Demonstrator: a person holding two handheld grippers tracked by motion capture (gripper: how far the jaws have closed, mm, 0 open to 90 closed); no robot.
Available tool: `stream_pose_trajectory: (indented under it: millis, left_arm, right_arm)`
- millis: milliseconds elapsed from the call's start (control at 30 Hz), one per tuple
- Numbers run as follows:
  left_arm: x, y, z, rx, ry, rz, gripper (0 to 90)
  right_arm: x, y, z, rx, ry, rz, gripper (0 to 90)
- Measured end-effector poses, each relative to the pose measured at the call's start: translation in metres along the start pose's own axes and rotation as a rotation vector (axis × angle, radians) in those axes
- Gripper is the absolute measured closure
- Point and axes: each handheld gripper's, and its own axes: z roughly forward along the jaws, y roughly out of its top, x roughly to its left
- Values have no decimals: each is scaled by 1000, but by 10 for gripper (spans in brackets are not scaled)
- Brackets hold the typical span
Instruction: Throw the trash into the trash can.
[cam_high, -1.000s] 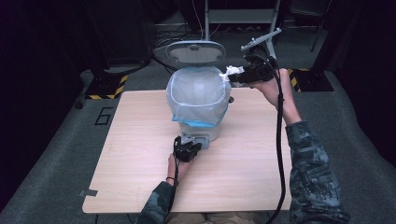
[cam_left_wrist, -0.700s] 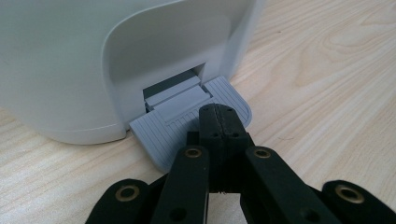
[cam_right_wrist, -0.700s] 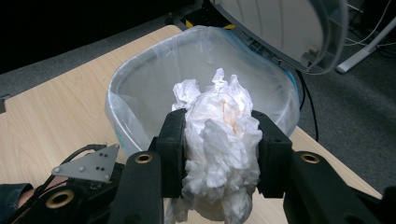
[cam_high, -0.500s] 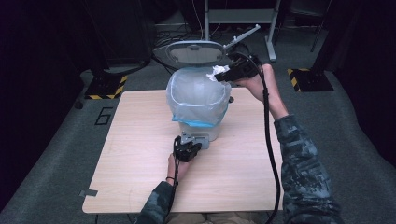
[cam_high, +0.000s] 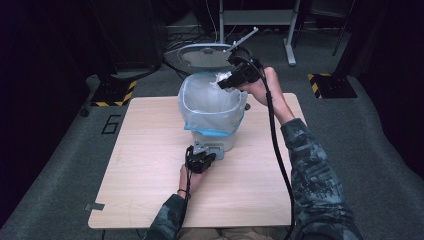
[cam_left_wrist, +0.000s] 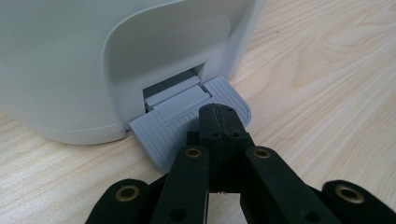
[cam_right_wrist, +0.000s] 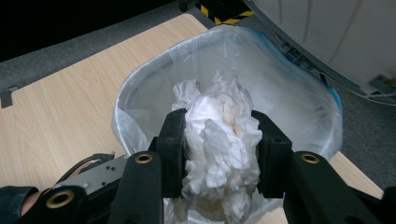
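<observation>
Right gripper (cam_right_wrist: 219, 154) pinching tissue wad (cam_right_wrist: 219, 140) over bin (cam_high: 212, 107) far rim, lined mouth wide beneath, wad upright, left gripper (cam_left_wrist: 217, 123) pressed together on pedal (cam_left_wrist: 187, 123).

Tally of items, centre of frame
One pedal bin (cam_high: 220, 135), one liner bag (cam_high: 210, 107), one crumpled tissue wad (cam_right_wrist: 219, 140), two grippers: left (cam_high: 200, 161), right (cam_high: 235, 80); one table (cam_high: 145, 165)

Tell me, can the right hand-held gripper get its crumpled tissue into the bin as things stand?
Probably yes: the lid stands open, the left hand-held gripper presses the pedal, and the right hand-held gripper holds the tissue over the lined bin.
</observation>
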Motion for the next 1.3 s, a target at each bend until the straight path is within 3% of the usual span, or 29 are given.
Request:
stream_pose_trajectory:
  millis: [433, 833, 900, 1000, 1033, 1167, 1267, 1300]
  left_arm:
    - [0, 0, 0, 1, 0, 2, 899]
    - [-1, 0, 0, -1, 4, 2, 899]
    - [-1, 0, 0, -1, 3, 2, 900]
    - [-1, 0, 0, -1, 4, 3, 899]
    - [-1, 0, 0, -1, 4, 2, 900]
    - [-1, 0, 0, -2, 5, 3, 899]
    - [-1, 0, 0, -2, 5, 2, 899]
    - [-1, 0, 0, -2, 5, 2, 899]
  right_arm:
    - [4, 7, 33, 54, 4, -5, 609]
    - [5, 6, 62, 116, 13, 20, 604]
    - [4, 6, 66, 107, 16, 9, 603]
    - [6, 6, 69, 128, 19, 32, 599]
    - [5, 6, 71, 120, 19, 9, 598]
    - [6, 7, 76, 134, 15, 4, 591]
    - [7, 7, 79, 142, 17, -1, 555]
    - [8, 7, 80, 148, 10, 9, 468]
